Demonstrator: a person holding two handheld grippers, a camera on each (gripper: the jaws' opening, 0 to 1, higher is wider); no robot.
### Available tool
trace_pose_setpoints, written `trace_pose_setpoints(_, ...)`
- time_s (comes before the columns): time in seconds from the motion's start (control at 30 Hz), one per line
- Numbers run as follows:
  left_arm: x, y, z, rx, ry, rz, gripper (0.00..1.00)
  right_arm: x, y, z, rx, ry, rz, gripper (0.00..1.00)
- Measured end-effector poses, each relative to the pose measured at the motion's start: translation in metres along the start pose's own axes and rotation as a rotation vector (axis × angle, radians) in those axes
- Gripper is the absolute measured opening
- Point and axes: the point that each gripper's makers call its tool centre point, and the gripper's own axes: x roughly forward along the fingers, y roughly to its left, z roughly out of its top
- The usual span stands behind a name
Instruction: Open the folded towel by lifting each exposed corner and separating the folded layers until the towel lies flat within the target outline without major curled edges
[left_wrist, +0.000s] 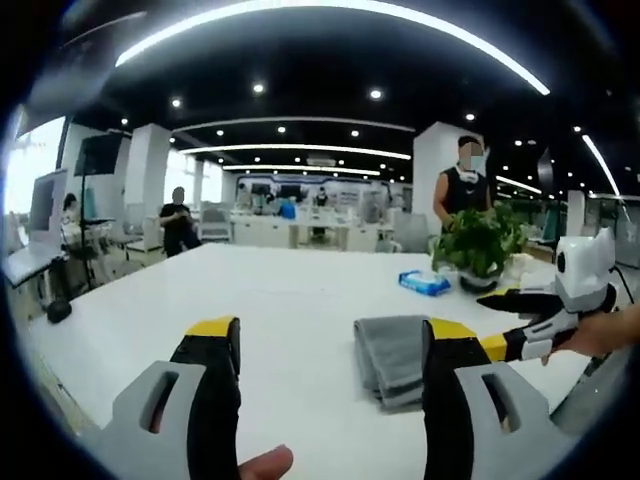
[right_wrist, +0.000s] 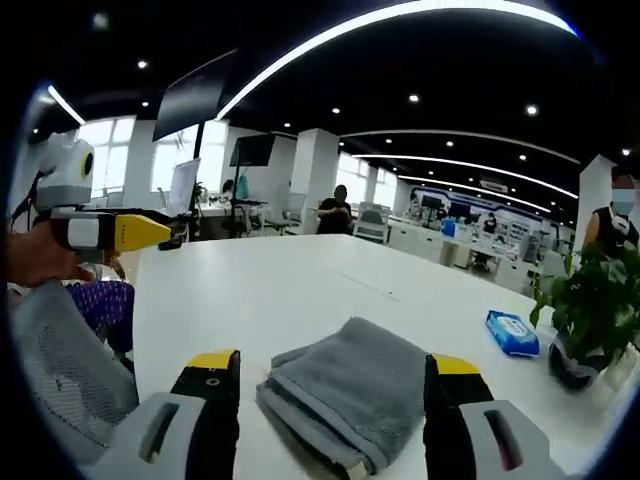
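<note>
Folded grey towel (right_wrist: 345, 400) on white table (right_wrist: 260, 290); potted plant (right_wrist: 592, 310) and blue packet (right_wrist: 512, 333) beyond towel. Left gripper (left_wrist: 330, 345) and right gripper (right_wrist: 335, 375) jaws wide, empty.

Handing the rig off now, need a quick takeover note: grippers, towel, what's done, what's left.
Left gripper: open, holding nothing, above the white table, with the towel just ahead toward its right jaw.
Right gripper: open, holding nothing, the towel lying between its jaws but not gripped.
Towel: grey, fully folded, flat on the table. No target outline can be made out.
Nearby: potted plant, blue packet.
Done: nothing yet.
Left: lift each corner, separate the layers, spread flat.
</note>
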Motion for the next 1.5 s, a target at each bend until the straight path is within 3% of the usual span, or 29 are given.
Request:
trace_pose_setpoints(0.07,0.001,-0.002,-0.001,0.024,-0.001,0.007,0.70,0.010,0.008,0.001,-0.010,0.003,0.010,0.73)
trace_pose_setpoints(0.2,0.003,-0.008,-0.011,0.089,0.054,-0.006,0.67,0.030,0.020,0.000,-0.011,0.004,0.023,0.71)
trace_pose_setpoints(0.47,0.003,-0.008,-0.017,0.080,0.084,-0.012,0.62,0.060,0.033,-0.011,0.023,0.019,0.011,0.66)
trace_pose_setpoints(0.7,0.004,0.001,-0.026,0.132,0.124,0.023,0.59,0.088,0.042,-0.029,0.013,0.044,0.008,0.55)
trace_pose_setpoints(0.93,0.005,0.004,-0.034,0.159,0.170,0.032,0.54,0.097,0.043,-0.052,-0.084,0.086,-0.021,0.42)
trace_pose_setpoints(1.1,0.005,0.006,-0.043,0.178,0.210,0.039,0.52,0.102,0.040,-0.057,-0.034,0.093,-0.036,0.42)
trace_pose_setpoints(1.27,0.004,0.004,-0.046,0.198,0.234,0.029,0.50,0.105,0.046,-0.069,-0.097,0.129,-0.024,0.41)
trace_pose_setpoints(1.5,0.003,0.005,-0.046,0.192,0.233,0.033,0.48,0.109,0.041,-0.075,-0.101,0.159,-0.036,0.32)
